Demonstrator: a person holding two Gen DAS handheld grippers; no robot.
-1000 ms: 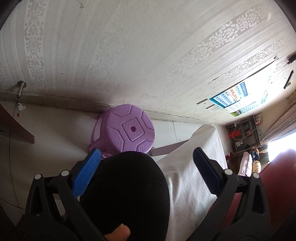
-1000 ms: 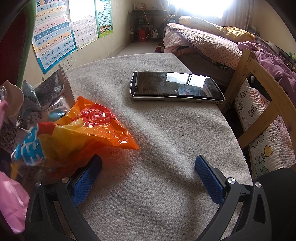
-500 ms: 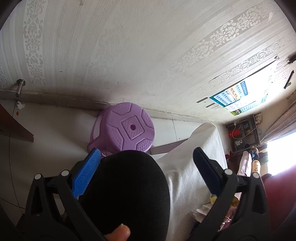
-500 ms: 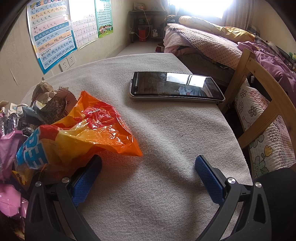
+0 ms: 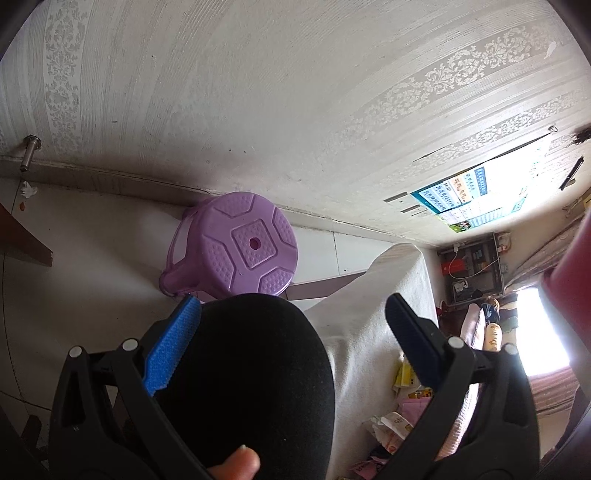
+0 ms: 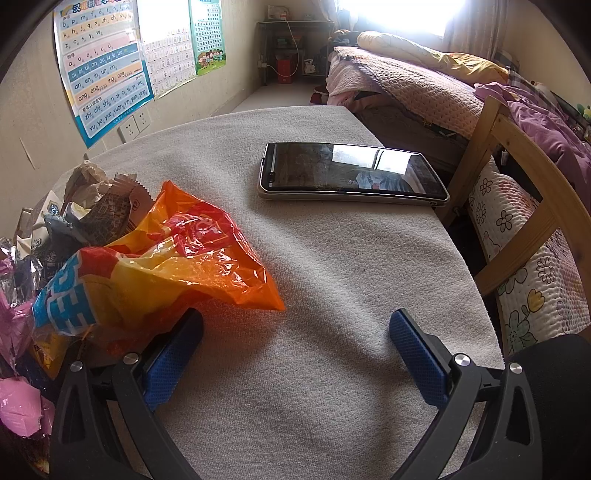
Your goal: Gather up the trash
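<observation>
I am working in a lived-in bedroom at home. Far right is a bed (image 6: pixel 406 88) piled with quilts under a bright window (image 6: pixel 399 14). On the left wall hang children's learning charts (image 6: pixel 107 70) above sockets (image 6: pixel 135 125). A purple plastic stool (image 5: pixel 236 245) stands on the floor against patterned wallpaper (image 5: pixel 258 92).

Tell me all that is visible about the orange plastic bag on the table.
The orange plastic bag is thin, glossy and crumpled, orange with yellow and red areas and a blue patch with white marks at its left end. It lies on the grey cloth of the table, at the left, against a heap of wrappers. One corner points right. The open right tongs have their left pad just under its edge.
</observation>
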